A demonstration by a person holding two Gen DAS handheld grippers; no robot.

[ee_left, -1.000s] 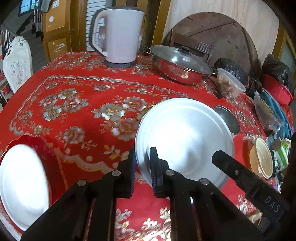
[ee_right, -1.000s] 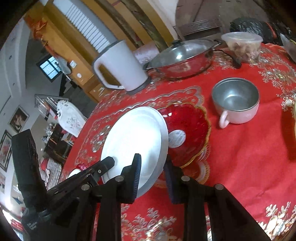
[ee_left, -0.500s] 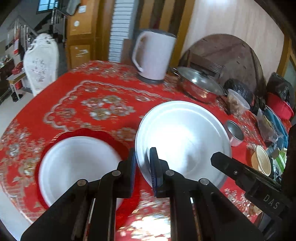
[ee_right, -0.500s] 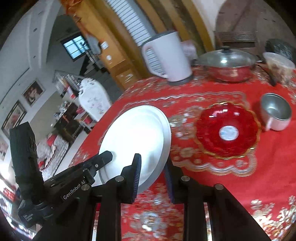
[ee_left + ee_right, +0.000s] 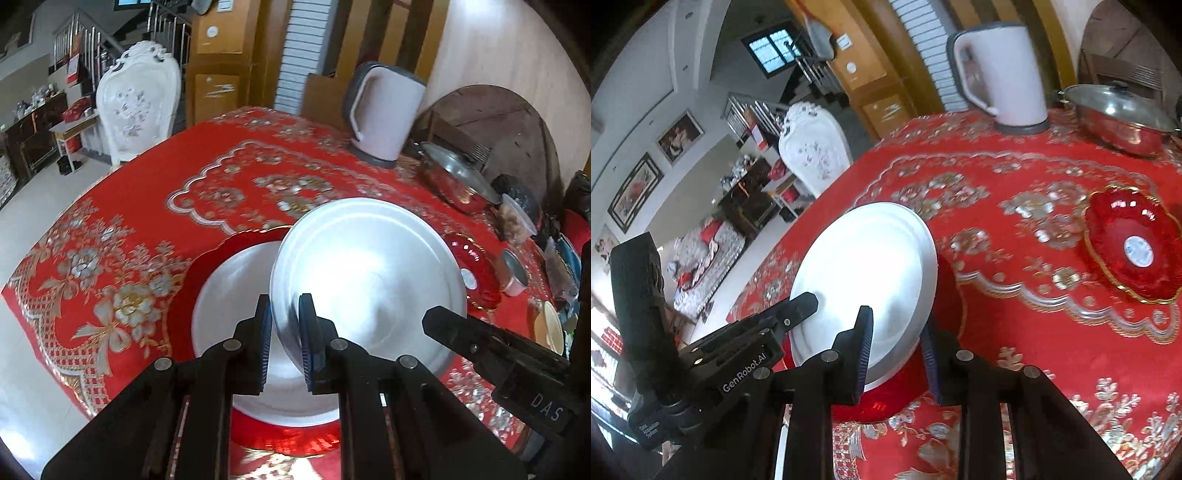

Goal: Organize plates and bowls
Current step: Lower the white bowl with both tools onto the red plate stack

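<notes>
Both tongs, left gripper (image 5: pixel 283 338) and right gripper (image 5: pixel 897 352), clamp one round white plate (image 5: pixel 369 280) above the white plate on the red scalloped plate (image 5: pixel 192 269) at the near table edge; stacking seems underway, while a red glass dish (image 5: pixel 1132 245) and small metal cup (image 5: pixel 515 271) wait far right.

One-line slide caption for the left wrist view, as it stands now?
Left gripper and right gripper hold a white plate by its rim above another white plate on a red dish.

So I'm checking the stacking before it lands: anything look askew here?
Yes. The silver plate, gripped at opposite rims by the left gripper and right gripper, hangs tilted above the white plate, not flat on it.
</notes>
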